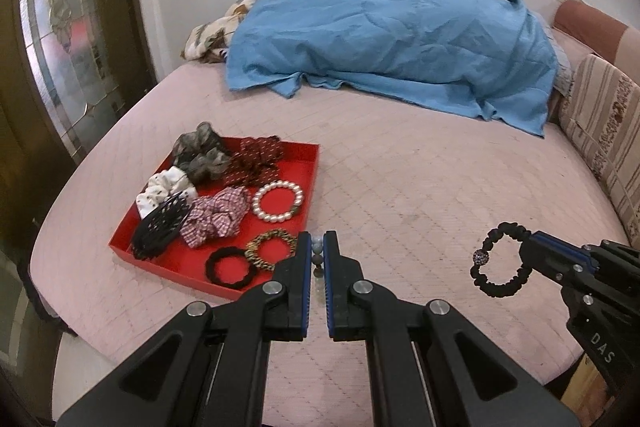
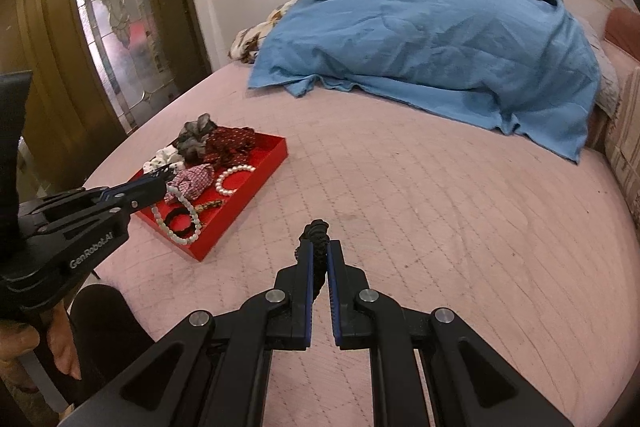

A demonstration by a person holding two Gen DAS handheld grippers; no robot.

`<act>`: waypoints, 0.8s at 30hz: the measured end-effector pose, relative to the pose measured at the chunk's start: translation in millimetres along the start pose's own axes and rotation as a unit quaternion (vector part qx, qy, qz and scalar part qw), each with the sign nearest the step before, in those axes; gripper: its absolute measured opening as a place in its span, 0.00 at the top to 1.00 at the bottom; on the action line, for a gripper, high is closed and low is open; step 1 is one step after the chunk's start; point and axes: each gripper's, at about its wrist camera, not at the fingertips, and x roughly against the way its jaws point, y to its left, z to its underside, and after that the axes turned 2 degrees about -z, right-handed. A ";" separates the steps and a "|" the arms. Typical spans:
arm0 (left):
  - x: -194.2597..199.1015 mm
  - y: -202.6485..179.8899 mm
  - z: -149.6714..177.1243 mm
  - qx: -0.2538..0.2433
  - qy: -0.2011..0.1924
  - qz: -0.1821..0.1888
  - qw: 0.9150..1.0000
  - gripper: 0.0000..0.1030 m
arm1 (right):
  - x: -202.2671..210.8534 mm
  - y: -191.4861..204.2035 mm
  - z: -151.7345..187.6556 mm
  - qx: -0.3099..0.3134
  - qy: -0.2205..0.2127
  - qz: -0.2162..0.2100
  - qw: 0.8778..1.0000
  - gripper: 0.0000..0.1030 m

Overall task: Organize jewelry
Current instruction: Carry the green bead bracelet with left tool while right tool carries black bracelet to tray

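Observation:
A red tray [image 1: 316, 163] lies on the pink bed and holds several scrunchies, a black claw clip [image 1: 160, 227], a pearl bracelet [image 1: 277, 202], a gold bracelet [image 1: 272, 247] and a black hair tie [image 1: 228, 265]. My left gripper [image 1: 318, 251] is shut on a pale beaded bracelet [image 1: 318, 255], held above the tray's near right corner; the bracelet hangs as a loop in the right wrist view [image 2: 178, 217]. My right gripper [image 2: 320, 255] is shut on a black bead bracelet [image 2: 318, 239], held over the bed right of the tray; its loop shows in the left wrist view [image 1: 500, 259].
A blue cloth [image 1: 392, 39] covers a mound at the back of the bed. Striped cushions [image 1: 604, 131] line the right side. A glass-panelled door [image 1: 60, 39] stands at the left. The bed's front edge [image 1: 80, 331] curves near me.

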 end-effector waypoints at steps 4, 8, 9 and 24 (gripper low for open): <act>-6.0 14.5 0.3 0.016 0.007 -0.007 1.000 0.95 | -7.6 8.4 -5.0 0.007 0.006 -0.009 1.000 0.92; -11.2 27.6 0.5 0.029 0.011 -0.013 0.999 0.95 | -16.5 18.3 -11.5 0.015 0.013 -0.019 1.000 0.92; -12.5 30.7 0.6 0.031 0.012 -0.016 0.999 0.95 | -18.4 20.7 -13.2 0.016 0.015 -0.021 1.000 0.92; -33.3 75.0 8.6 0.072 0.029 -0.029 0.997 0.95 | -52.4 63.5 -31.2 0.048 0.038 -0.051 0.997 0.92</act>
